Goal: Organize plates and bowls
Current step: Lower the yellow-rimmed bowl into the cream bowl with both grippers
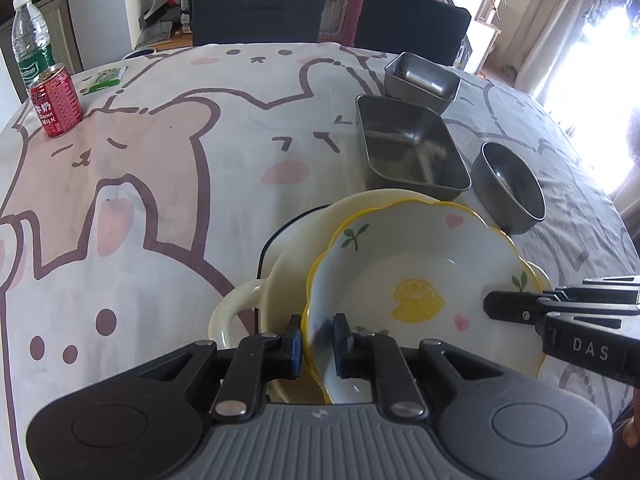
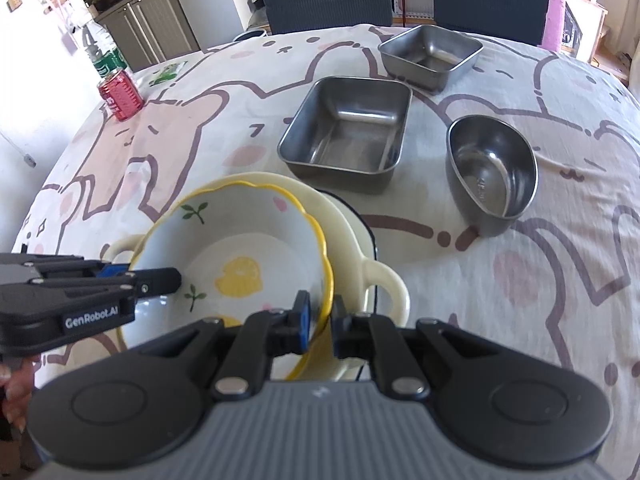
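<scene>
Yellow-rimmed bowl (image 1: 400, 280) pinched by your left gripper (image 1: 317, 344) and right gripper (image 2: 320, 320); steel tray (image 2: 348, 132) close behind, tablecloth (image 1: 140, 200) clear leftward.

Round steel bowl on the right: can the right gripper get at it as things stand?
Probably not yet: the right gripper is shut on the lemon-print bowl. Otherwise the round steel bowl sits unobstructed.
</scene>
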The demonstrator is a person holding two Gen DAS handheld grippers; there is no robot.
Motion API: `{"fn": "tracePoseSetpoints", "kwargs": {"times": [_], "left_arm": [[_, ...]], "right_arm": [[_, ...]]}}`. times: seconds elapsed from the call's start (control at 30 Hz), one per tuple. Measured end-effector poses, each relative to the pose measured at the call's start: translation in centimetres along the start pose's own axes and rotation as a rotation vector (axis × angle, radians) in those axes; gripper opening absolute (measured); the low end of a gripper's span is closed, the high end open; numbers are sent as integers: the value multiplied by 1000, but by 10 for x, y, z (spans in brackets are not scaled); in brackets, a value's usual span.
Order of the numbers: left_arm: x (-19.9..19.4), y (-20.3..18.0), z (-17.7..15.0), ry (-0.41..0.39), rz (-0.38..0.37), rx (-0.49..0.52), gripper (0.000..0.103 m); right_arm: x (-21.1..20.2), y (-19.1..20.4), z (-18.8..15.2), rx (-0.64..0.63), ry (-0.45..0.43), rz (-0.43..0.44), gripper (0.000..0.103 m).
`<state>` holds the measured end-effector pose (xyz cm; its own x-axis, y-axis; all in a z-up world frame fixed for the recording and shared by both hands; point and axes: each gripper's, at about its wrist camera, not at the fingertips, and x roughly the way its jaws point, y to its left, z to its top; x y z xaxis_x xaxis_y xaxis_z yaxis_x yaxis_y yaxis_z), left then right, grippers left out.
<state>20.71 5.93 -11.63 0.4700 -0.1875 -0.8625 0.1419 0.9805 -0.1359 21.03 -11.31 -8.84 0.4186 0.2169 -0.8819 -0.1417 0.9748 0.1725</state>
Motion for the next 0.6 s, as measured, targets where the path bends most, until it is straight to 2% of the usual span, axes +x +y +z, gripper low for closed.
{"fn": "tracePoseSetpoints", "kwargs": {"times": [0.6], "left_arm": [[5, -2, 2, 24, -4, 6, 17]], "right_arm": [[3, -4, 2, 25, 14, 1, 12]]}}
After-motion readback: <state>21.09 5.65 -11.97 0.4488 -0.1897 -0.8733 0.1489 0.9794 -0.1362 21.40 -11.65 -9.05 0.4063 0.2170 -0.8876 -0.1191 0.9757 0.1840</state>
